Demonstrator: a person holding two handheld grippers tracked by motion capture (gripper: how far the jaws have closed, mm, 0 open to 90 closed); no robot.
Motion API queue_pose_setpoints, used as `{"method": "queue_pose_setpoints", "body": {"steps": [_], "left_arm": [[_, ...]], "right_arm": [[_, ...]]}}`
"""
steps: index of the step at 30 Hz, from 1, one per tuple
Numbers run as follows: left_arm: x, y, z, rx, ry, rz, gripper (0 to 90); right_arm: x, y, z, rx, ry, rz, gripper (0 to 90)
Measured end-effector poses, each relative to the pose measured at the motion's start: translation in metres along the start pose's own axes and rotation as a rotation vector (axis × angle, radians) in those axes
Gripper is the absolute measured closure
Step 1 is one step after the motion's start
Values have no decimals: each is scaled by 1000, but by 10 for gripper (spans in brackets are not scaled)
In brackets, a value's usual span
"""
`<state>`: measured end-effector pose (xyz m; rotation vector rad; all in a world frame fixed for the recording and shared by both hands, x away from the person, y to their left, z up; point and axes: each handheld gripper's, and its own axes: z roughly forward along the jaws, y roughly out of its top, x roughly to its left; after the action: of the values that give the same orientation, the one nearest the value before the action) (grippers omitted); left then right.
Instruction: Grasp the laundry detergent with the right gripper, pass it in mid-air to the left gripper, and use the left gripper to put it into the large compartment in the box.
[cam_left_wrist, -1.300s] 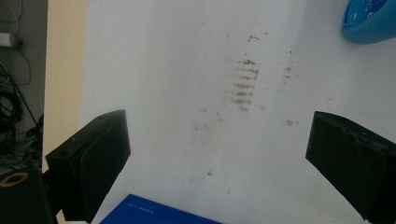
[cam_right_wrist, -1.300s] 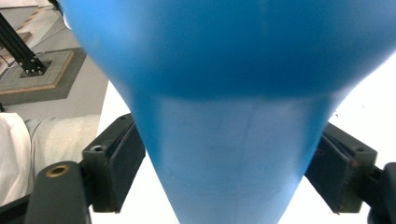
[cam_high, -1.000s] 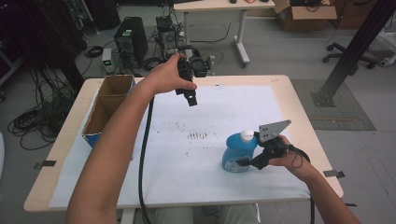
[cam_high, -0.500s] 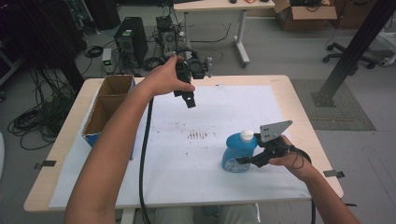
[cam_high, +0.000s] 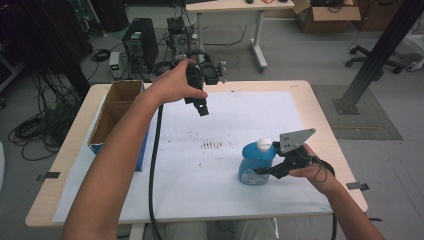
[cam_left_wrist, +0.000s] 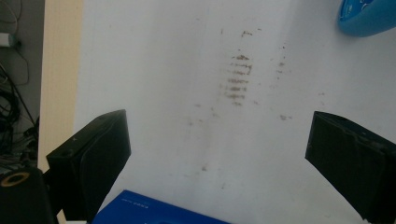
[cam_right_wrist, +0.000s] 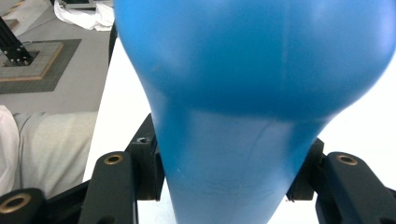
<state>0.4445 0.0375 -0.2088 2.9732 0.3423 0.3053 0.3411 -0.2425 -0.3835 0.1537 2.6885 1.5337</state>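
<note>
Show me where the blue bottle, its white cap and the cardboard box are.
blue bottle (cam_high: 251, 162), high view, on its blue body.
white cap (cam_high: 264, 145), high view, on its top.
cardboard box (cam_high: 112, 107), high view, on its inner wall.

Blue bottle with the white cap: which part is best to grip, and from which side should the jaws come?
Probably the narrow waist of the blue bottle, approached level from the person's right. It stands upright, and its body tapers above the bulging base, so the jaws fit around it there. The right gripper is already clamped on that part.
</note>
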Motion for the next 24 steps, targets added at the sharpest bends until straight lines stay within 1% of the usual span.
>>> {"method": "queue_pose_setpoints", "body": {"steps": [1,2,4,5,6,8,9,10,11,12,13,14,16,17,18,19,20,22,23,24], "left_arm": [[-3,0,-3,-3,5,6,70],[-3,0,-3,-3,5,6,70],[-7,0,-7,-6,8,13,71],[-7,0,-7,-6,8,13,71],[-9,0,-10,-8,10,19,71],[-14,0,-14,-13,10,26,71],[-18,-1,-20,-14,7,32,71],[-18,-1,-20,-14,7,32,71],[-22,-1,-26,-19,-7,28,71],[-22,-1,-26,-19,-7,28,71],[-26,-1,-32,-26,-17,27,71],[-26,-1,-32,-26,-17,27,68],[-33,-2,-41,-32,-25,32,69],[-33,-2,-41,-32,-25,32,69],[-38,-3,-46,-37,-27,41,68],[-38,-3,-46,-37,-27,41,68],[-43,-3,-51,-40,-29,47,68],[-46,-3,-53,-41,-27,53,68],[-50,-4,-58,-43,-25,60,68],[-50,-4,-58,-43,-25,60,69]], "right_arm": [[0,2,-1,-7,-3,-5,439],[0,2,-1,-7,-3,-5,439],[1,8,-6,-26,-9,-6,439],[1,8,-6,-26,-9,-6,439],[3,13,-10,-33,-11,-9,440],[3,16,-12,-37,-10,-7,440],[4,21,-16,-41,-9,0,440],[4,21,-16,-41,-9,0,440],[4,26,-19,-46,-6,8,440],[4,26,-19,-46,-6,8,440],[5,30,-22,-42,-4,16,440],[5,30,-22,-42,-4,16,440],[6,37,-26,-36,-2,20,439],[6,37,-26,-36,-2,20,439],[6,42,-29,-36,-4,14,439],[6,42,-29,-36,-4,14,439],[7,47,-31,-37,-1,7,439],[7,50,-32,-35,-1,-1,439],[8,57,-33,-30,-3,-13,439],[8,61,-33,-27,-3,-20,439]]}}
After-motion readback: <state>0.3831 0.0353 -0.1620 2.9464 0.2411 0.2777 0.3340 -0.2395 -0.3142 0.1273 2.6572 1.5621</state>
